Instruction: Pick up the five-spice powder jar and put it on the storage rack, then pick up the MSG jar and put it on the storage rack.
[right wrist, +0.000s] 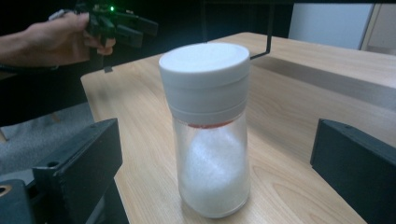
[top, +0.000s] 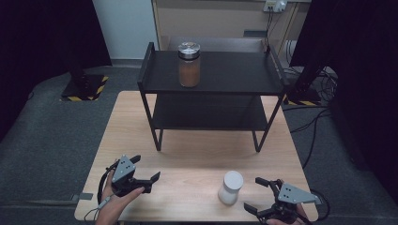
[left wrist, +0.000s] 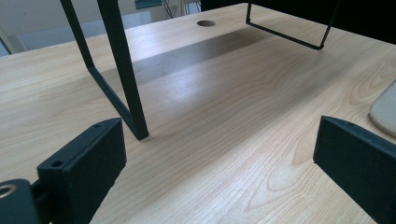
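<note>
**A:** Start wide. The wooden table [top: 197, 164] carried the black two-tier shelf [top: 211, 75] at its far half, and a brown-filled jar [top: 189, 64] with a metal lid already stood upright on the top tier, toward its left end. That part looked finished, by my reading.

**B:** And the piece left over was the white-capped shaker [top: 231, 187], which stood on the table's near edge, right of centre, well apart from the shelf. Nothing held it.

**A:** Right gripper [top: 263, 194] was just beside it, on its right. In the right gripper view the shaker [right wrist: 205, 126] stood ahead of the two black jaws, roughly centred on the wide gap (no contact on either side that I could see).

**B:** So the claw was spread, grasp not yet made. I'd call the job about halfway: one container shelved, one waiting; closing, lifting and placing all remained.

**A:** Orientation?

**B:** Long axis vertical, white cap up, clear base flat on the wood, white grains visible in the lower body. No tilt.

**A:** Left gripper [top: 145, 169]?

**B:** Near-left of the table, jaws spread too, nothing between them. Its own view looked across bare wood toward a shelf leg [left wrist: 123, 70], with the shaker's edge [left wrist: 385, 114] at the right.
</note>
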`<state>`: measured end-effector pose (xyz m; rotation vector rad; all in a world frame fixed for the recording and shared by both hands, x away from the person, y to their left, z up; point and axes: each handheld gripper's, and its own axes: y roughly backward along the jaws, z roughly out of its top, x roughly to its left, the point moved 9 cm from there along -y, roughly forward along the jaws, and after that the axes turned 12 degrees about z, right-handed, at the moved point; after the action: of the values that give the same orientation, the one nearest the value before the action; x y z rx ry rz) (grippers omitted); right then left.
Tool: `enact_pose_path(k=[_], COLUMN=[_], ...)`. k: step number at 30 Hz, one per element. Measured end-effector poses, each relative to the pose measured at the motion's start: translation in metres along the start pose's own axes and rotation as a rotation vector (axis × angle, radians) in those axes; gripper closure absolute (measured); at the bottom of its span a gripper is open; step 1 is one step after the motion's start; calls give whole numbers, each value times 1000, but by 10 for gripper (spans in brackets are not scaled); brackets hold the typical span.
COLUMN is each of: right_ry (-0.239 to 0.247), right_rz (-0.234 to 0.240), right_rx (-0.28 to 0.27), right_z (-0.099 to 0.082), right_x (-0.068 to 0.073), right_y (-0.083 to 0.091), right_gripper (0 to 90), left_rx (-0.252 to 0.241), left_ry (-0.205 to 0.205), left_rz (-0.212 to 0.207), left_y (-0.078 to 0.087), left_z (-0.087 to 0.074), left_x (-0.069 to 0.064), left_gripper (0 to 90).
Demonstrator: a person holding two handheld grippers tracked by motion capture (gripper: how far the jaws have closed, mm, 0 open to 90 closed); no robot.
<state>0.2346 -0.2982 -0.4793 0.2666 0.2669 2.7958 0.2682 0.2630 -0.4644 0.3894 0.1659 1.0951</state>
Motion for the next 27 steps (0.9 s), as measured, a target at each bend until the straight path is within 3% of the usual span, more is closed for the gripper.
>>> enact_pose_path(k=[4,14,27], right_ry=[8,10,36], right_rz=[-10,-31,-28], right_rx=[-1,0,22], right_z=[2,5,5], right_x=[0,2,7], right_y=[2,1,-16], right_gripper=[25,14,18], left_rx=[-4,-8,-5], left_ry=[-20,-26,-35], left_rz=[4,4,2], left_y=[3,4,3], left_z=[4,6,6], left_x=[-1,-1,-4], left_gripper=[10,9,9])
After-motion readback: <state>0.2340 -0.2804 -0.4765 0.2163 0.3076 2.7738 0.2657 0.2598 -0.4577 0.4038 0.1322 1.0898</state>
